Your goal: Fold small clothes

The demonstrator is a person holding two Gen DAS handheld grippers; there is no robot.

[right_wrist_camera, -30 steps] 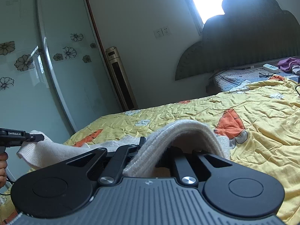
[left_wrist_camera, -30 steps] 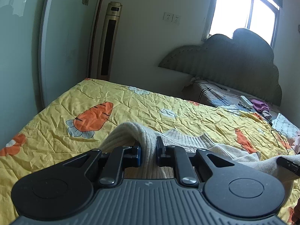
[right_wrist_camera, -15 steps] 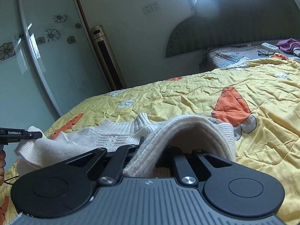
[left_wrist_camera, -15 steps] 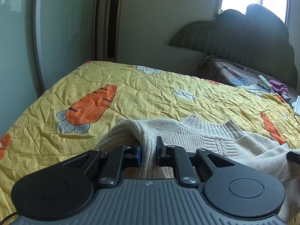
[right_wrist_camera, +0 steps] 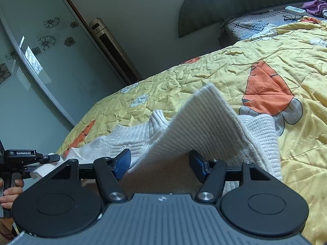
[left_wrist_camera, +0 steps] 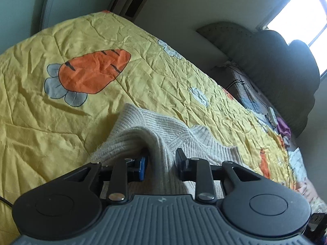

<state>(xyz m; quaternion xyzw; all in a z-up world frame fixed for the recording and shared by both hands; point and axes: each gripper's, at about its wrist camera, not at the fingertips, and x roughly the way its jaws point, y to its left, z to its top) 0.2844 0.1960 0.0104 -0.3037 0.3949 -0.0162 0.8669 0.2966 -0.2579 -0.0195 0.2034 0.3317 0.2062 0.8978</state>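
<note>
Dim room, blown-out window (left_wrist_camera: pixel 302 10) backlight, fisheye-bent edges, slight motion blur.

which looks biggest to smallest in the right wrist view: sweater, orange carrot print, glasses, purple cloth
1. sweater, though it is nearest the camera
2. carrot print
3. purple cloth and glasses: both far and tiny, too close to rank

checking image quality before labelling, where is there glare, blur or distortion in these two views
Left wrist view: window blown out white, frame tilted, fisheye bending the yellow quilt, far corners soft. Right wrist view: no blown-out glare, wardrobe door curved by the lens with faint reflections, cream sweater sharp.
</note>
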